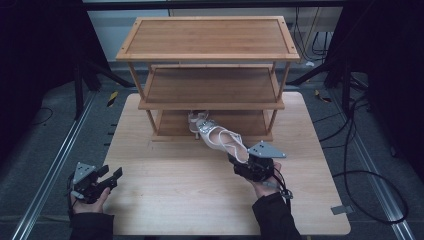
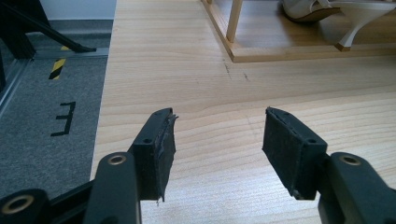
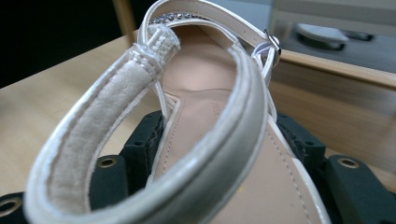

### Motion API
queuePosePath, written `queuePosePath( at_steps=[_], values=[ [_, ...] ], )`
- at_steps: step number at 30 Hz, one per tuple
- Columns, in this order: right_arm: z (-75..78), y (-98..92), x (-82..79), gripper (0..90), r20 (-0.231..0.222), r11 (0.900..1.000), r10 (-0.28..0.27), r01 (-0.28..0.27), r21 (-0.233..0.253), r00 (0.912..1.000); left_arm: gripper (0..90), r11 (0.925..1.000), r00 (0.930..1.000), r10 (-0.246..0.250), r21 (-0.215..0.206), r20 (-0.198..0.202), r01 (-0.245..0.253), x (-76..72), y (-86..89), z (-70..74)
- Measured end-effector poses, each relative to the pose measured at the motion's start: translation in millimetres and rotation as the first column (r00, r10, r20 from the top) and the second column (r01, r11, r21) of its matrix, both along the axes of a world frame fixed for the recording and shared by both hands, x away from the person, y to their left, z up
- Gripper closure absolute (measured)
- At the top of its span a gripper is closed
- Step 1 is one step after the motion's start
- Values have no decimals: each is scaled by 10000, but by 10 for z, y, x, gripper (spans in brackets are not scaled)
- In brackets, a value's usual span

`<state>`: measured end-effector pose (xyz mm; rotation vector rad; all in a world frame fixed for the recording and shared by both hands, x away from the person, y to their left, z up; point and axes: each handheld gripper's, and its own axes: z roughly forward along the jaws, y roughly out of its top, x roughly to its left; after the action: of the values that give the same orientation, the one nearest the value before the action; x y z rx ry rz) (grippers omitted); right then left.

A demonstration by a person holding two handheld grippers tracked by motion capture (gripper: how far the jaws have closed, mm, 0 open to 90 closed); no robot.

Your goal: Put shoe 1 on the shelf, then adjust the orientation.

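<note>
A white strappy high-heeled sandal (image 1: 222,140) hangs just above the table in front of the wooden shoe rack (image 1: 210,55), toe toward the bottom shelf. My right gripper (image 1: 241,162) is shut on its heel end. In the right gripper view the black fingers (image 3: 142,140) press both sides of the sandal's sole (image 3: 210,116), and the heel strap loops close to the camera. A second white sandal (image 1: 196,119) stands on the bottom shelf, and its thin heel (image 2: 357,23) is visible in the left gripper view. My left gripper (image 1: 107,177) (image 2: 217,135) rests open at the table's front left, holding nothing.
The three-tier rack stands at the back of the light wooden table (image 1: 165,200); its top and middle shelves (image 1: 210,87) are bare. A rack post (image 2: 233,21) rises ahead of the left gripper. Grey floor, metal rails and cables surround the table.
</note>
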<state>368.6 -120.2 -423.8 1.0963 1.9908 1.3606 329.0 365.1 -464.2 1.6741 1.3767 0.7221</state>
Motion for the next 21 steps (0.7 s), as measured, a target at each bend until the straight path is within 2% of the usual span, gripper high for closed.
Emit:
queuePosePath(
  at_steps=[3,9,15,21],
  values=[
    [-32,-14,134,420,0,9977,-666,666,92,9978,423,10000,10000,-10,0,12,10,-2,0,0],
    [-122,40,456,419,-156,9799,-1994,1993,-34,9798,423,10000,10000,-37,-27,-41,37,4,13,-8],
    [-260,142,745,419,-391,9681,-2481,2463,-466,9679,423,10000,10000,-73,1,-7,73,6,5,-9],
    [-391,301,1019,419,-552,9503,-3082,3046,-649,9497,424,10000,10000,-97,11,-24,97,7,-3,-9]
  ],
)
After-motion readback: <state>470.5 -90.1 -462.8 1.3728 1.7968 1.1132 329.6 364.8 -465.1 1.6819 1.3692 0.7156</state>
